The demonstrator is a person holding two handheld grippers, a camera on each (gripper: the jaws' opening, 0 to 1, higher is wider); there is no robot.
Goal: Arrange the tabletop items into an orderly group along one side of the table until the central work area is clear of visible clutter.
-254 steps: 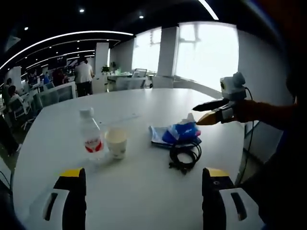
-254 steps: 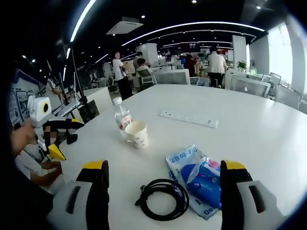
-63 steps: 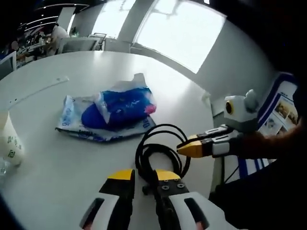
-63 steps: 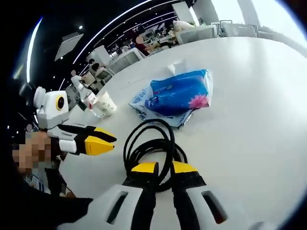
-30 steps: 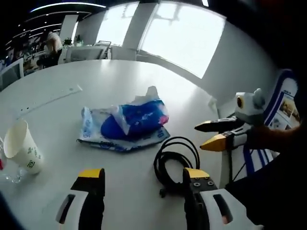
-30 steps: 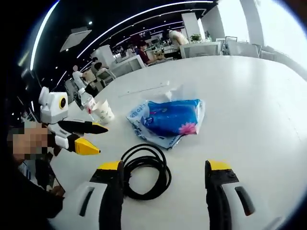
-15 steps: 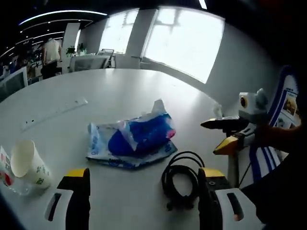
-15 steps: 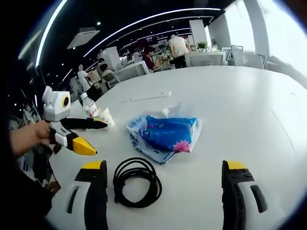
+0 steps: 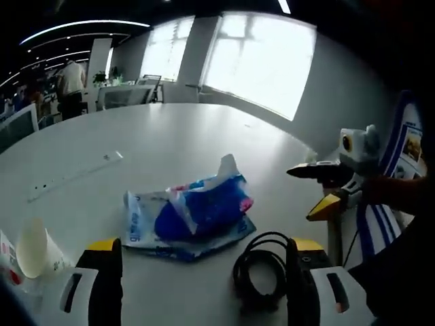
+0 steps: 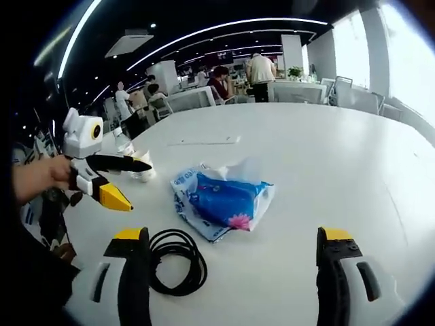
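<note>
In the left gripper view, a paper cup (image 9: 32, 248) stands at the far left on the white table (image 9: 170, 146), and something with a red label is just beside it at the edge. A long white power strip (image 9: 75, 175) lies farther back on the table. In the middle lies a blue tissue pack (image 9: 197, 212) on a flat blue and white bag (image 9: 139, 224), with a white tissue sticking up. A coiled black cable (image 9: 262, 272) lies near the pack, to its right, just inside the right jaw. The left gripper (image 9: 204, 272) has its jaws wide apart and holds nothing. At the right, the right gripper (image 9: 325, 190) is held in a hand above the table edge, and its jaws are apart too.

In the right gripper view, the left gripper (image 10: 126, 180) comes in from the left with its jaws apart. The paper cup (image 10: 144, 170) stands just behind its tips. The black cable (image 10: 175, 270) lies close to the left jaw. The tissue pack (image 10: 224, 197) sits in the middle of the table (image 10: 340, 156), and the power strip (image 10: 204, 140) lies beyond it. The right gripper (image 10: 234, 268) has its jaws wide apart with nothing in them. People and desks are far behind.
</note>
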